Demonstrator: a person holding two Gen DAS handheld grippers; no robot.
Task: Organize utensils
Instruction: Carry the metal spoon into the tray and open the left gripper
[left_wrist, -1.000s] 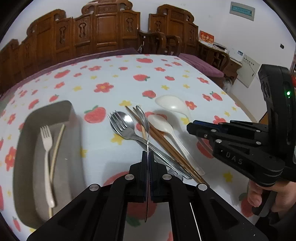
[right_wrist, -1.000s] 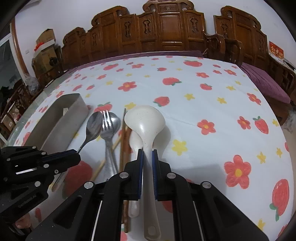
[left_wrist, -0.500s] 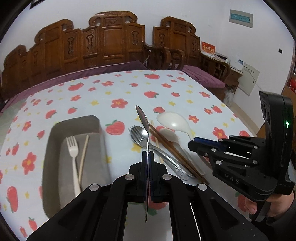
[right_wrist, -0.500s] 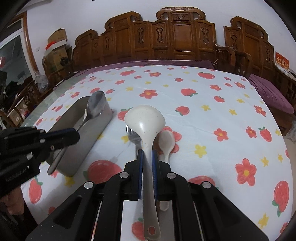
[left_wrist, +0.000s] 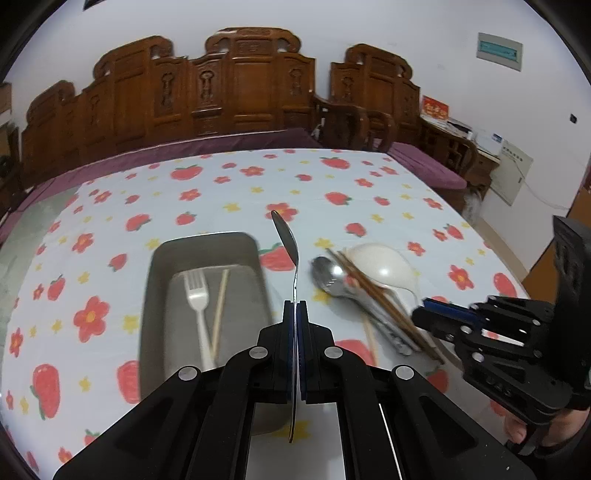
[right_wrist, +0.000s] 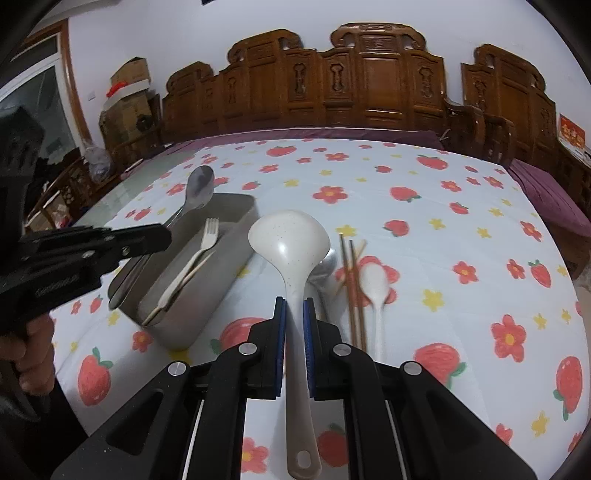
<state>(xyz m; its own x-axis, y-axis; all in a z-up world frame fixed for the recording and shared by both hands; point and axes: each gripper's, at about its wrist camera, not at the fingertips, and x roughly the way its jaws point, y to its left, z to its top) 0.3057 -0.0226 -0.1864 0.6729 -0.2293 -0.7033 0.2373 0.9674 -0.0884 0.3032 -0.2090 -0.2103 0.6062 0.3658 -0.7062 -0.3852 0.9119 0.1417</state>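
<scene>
My left gripper (left_wrist: 295, 308) is shut on a metal spoon (left_wrist: 286, 236), held edge-on above the right wall of the grey tray (left_wrist: 207, 247); the spoon also shows in the right wrist view (right_wrist: 199, 186). The tray holds a white fork (left_wrist: 197, 299) and a pale stick. My right gripper (right_wrist: 293, 308) is shut on a large white ladle (right_wrist: 288, 243), held above the table right of the tray (right_wrist: 221, 269). On the cloth lie a metal spoon (left_wrist: 328, 277), brown chopsticks (left_wrist: 384, 302) and a small white spoon (right_wrist: 376, 284).
The table has a white cloth with strawberries and flowers (left_wrist: 221, 195). Carved wooden chairs (left_wrist: 251, 85) stand behind the far edge. The right gripper's body (left_wrist: 517, 343) is at the lower right of the left wrist view.
Both grippers have lifted their utensils off the pile and moved left toward the tray. The metal spoon is now over the tray's edge; the ladle hangs beside the tray.
</scene>
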